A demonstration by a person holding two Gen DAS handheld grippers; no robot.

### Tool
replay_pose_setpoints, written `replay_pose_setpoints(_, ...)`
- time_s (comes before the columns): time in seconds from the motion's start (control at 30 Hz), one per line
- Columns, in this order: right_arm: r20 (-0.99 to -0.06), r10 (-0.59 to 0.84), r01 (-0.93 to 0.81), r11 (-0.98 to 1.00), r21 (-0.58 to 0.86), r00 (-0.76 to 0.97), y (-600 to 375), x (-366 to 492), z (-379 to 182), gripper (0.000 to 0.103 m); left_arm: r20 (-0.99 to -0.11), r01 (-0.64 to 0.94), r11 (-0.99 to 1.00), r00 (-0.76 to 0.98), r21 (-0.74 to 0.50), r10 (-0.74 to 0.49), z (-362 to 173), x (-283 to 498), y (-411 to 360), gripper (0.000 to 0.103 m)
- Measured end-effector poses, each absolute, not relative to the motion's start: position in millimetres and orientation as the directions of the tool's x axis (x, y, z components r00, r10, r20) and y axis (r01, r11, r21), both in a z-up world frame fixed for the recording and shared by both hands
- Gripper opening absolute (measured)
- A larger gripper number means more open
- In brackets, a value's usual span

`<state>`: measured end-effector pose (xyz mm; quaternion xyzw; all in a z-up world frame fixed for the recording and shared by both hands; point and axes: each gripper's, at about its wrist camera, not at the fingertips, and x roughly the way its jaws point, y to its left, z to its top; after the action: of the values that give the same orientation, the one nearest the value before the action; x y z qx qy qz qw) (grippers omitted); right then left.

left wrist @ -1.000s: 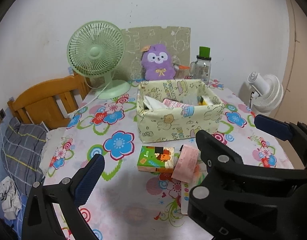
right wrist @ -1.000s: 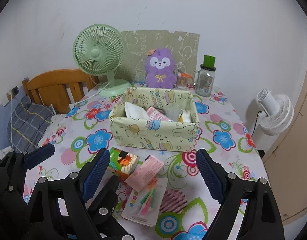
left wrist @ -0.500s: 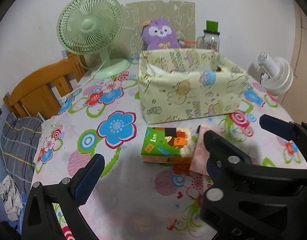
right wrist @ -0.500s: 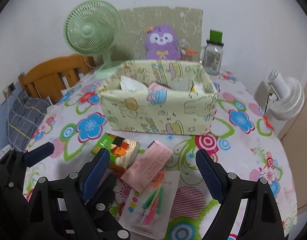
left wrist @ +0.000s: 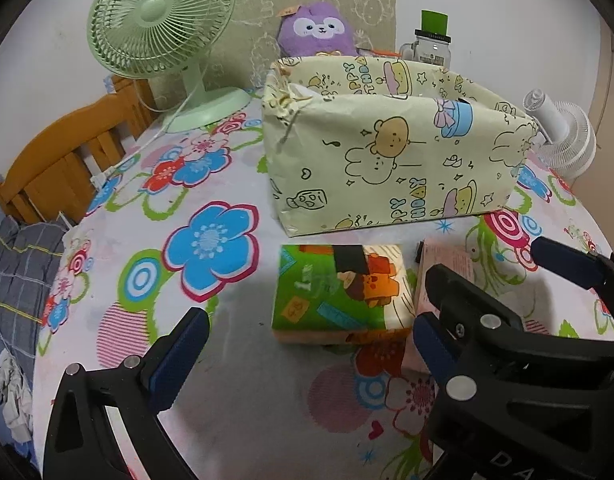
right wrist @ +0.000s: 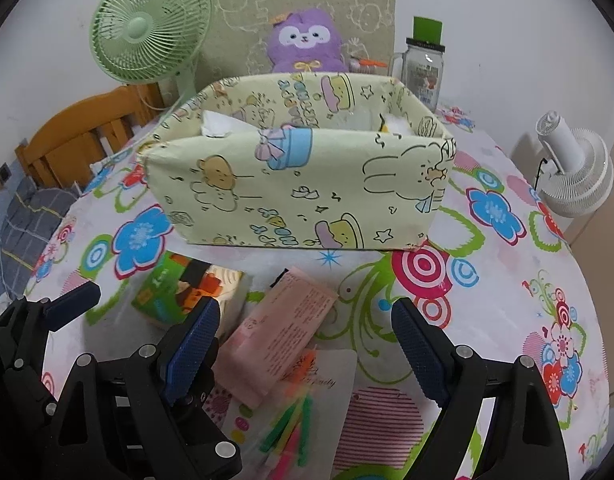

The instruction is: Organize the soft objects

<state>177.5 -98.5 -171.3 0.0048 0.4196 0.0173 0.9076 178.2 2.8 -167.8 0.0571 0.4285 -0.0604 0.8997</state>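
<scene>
Both grippers hang over the flowered tablecloth [left wrist: 107, 248], fingers spread wide and empty. The left gripper [left wrist: 303, 344] frames a green cartoon-printed tissue pack [left wrist: 339, 292]; the right gripper [right wrist: 307, 344] frames a pink soft packet [right wrist: 283, 328], both before the pale yellow cartoon-printed box [right wrist: 299, 192].

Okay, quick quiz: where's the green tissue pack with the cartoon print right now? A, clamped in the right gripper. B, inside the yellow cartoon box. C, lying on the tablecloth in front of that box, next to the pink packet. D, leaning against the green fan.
C: the green tissue pack lies flat on the tablecloth in front of the yellow box, with the pink packet beside it, and no gripper pads touch it.
</scene>
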Motion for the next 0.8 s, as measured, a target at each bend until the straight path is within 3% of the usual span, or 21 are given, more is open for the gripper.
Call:
replay_pose_setpoints(0.5,-0.795,0.022,0.015,0.999,0.04,0.606,-106.9,189.6,-180.6,0.09,-0.781,0.168,0.984,0.621,0.06,-0.058,-173.6,185.4,-11.5,0.103)
replay_pose_setpoints(0.57,-0.797,0.028,0.009,0.999,0.041,0.603,-105.9,191.1,-181.7,0.09,-0.78,0.157,0.987,0.621,0.032,-0.073,-173.7,186.9,-6.8,0.098)
replay_pose_setpoints(0.63,-0.796,0.042,0.004,0.998,0.056,0.604,-104.0,192.3,-181.6,0.09,-0.786,0.148,0.989,0.612,0.0,-0.092,-173.9,189.0,-1.8,0.081)
replay_pose_setpoints(0.8,-0.8,0.043,-0.016,0.999,0.041,0.598,-91.7,194.2,-180.9,0.09,-0.788,0.152,0.988,0.603,-0.036,-0.122,-175.3,187.7,7.0,0.076)
